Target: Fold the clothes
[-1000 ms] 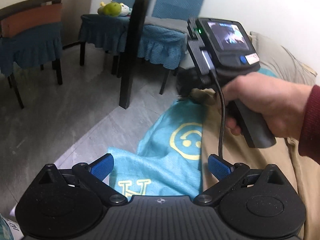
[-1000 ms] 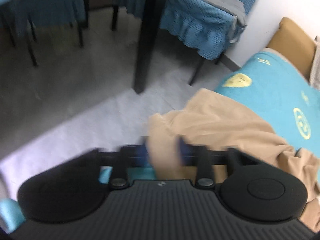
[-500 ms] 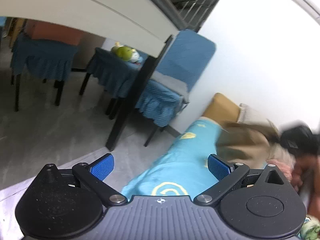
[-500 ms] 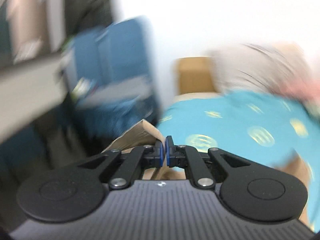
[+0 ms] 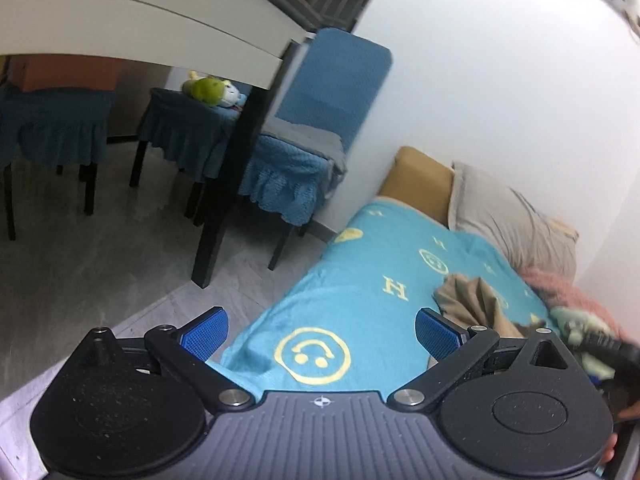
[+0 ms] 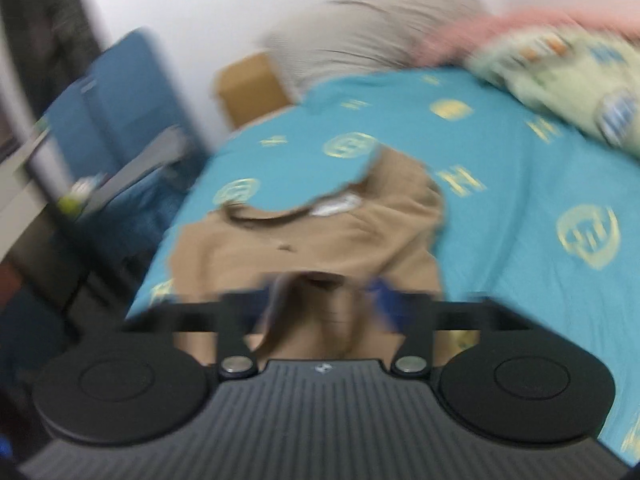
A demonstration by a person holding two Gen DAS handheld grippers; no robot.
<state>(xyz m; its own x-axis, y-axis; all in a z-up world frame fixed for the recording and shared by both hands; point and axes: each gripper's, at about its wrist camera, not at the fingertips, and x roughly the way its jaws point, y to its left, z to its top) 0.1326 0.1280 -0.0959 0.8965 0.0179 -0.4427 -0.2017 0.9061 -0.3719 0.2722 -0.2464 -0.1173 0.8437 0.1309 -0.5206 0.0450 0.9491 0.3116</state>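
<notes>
A tan garment (image 6: pixel 320 224) lies crumpled on a turquoise blanket with yellow smiley prints (image 6: pixel 520 184) that covers the bed. My right gripper (image 6: pixel 324 296) hangs just over the garment's near edge; its jaws stand apart, and the frame is blurred, with tan cloth between the fingers. In the left wrist view the same garment (image 5: pixel 472 300) is a heap far up the bed. My left gripper (image 5: pixel 320 332) is open and empty over the blanket's (image 5: pixel 320 320) near corner.
A beige pillow (image 5: pixel 508 220) and pink and green bedding (image 5: pixel 572 312) lie at the bed's head. A black table leg (image 5: pixel 228 184) and blue-covered chairs (image 5: pixel 304 152) stand on the grey floor to the left. A white wall is behind.
My right gripper carried the tan garment from the bed's foot up onto the blanket and its jaws have opened. My left gripper tilted up and stayed open.
</notes>
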